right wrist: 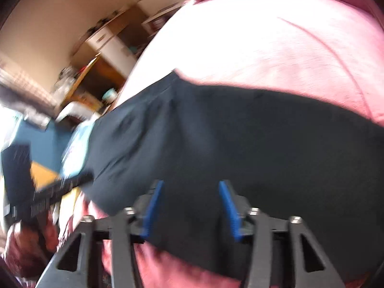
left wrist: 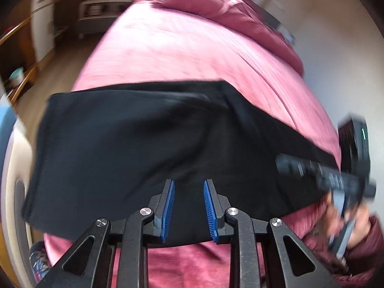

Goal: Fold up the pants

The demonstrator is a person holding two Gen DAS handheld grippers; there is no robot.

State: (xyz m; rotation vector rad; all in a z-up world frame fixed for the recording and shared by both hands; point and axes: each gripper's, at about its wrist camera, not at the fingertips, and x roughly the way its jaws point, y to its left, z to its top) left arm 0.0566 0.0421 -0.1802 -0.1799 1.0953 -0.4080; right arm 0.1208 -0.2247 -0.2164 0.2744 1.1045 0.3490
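Both views are motion-blurred, the right wrist view worse. Daylight blows out the pink bed cover (right wrist: pixel 252 36) toward the bed's far edge there. The black pants (left wrist: pixel 134 134) show little detail. Fisheye curvature bends the room, with dark vignetted corners.

Motion-blurred pants (right wrist: pixel 240 144), shelves (right wrist: pixel 100 48).

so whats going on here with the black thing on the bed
A person with a handheld gripper in each hand is folding black pants laid across a pink bed cover. Both grippers are open and hold nothing: the left gripper and the right gripper each hover over the near edge of the fabric. The pants look already doubled over into a wide band. Both views are motion-blurred, so finer detail of the folds cannot be told.
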